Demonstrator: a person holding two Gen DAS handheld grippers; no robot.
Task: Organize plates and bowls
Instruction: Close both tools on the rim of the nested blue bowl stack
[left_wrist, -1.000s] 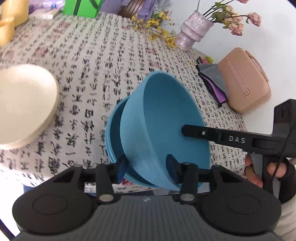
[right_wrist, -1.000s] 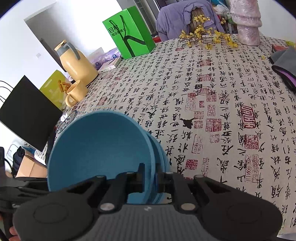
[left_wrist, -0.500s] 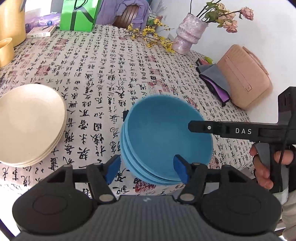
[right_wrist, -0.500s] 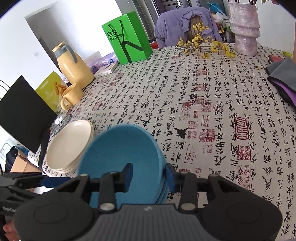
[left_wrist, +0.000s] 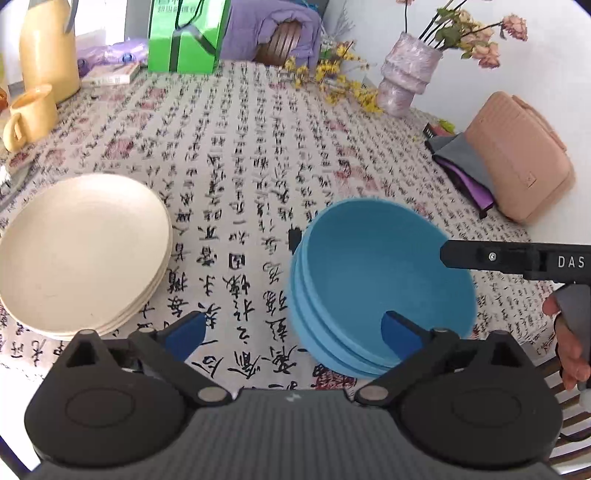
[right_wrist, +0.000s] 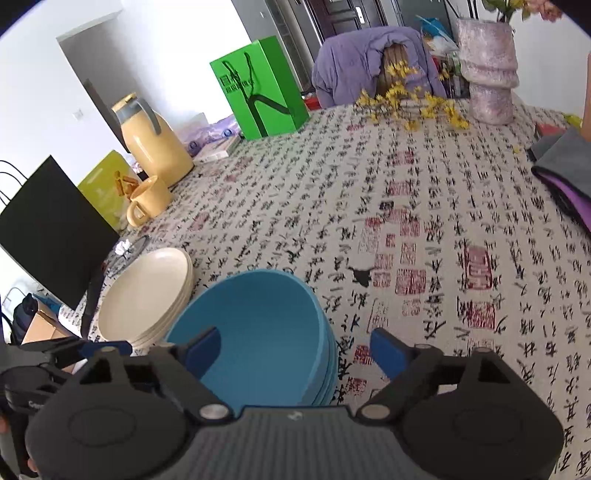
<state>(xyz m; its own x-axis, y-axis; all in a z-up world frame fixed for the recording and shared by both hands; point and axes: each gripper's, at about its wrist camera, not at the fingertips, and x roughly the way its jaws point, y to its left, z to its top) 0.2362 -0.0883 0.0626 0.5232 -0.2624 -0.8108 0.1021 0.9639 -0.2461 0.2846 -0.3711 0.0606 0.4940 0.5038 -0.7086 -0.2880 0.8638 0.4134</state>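
Observation:
A stack of blue bowls (left_wrist: 380, 284) sits near the table's front edge; it also shows in the right wrist view (right_wrist: 258, 332). A stack of cream plates (left_wrist: 81, 251) lies to its left, also seen in the right wrist view (right_wrist: 147, 295). My left gripper (left_wrist: 291, 332) is open and empty, raised above the near side of the bowls. My right gripper (right_wrist: 295, 350) is open and empty, just above the bowls' near rim. The right gripper's finger (left_wrist: 517, 256) reaches over the bowls from the right in the left wrist view.
A yellow jug (right_wrist: 151, 147), yellow mug (right_wrist: 147, 201) and green bag (right_wrist: 258, 96) stand at the far left. A pink vase (left_wrist: 406, 77), pink handbag (left_wrist: 517, 162) and grey-purple cloth (left_wrist: 465, 166) are on the right. The calligraphy tablecloth (right_wrist: 406, 221) covers the table.
The tilted blue bowl held by my right gripper has been set into the stack and let go. Both grippers have opened wider and pulled back and up from the bowls.

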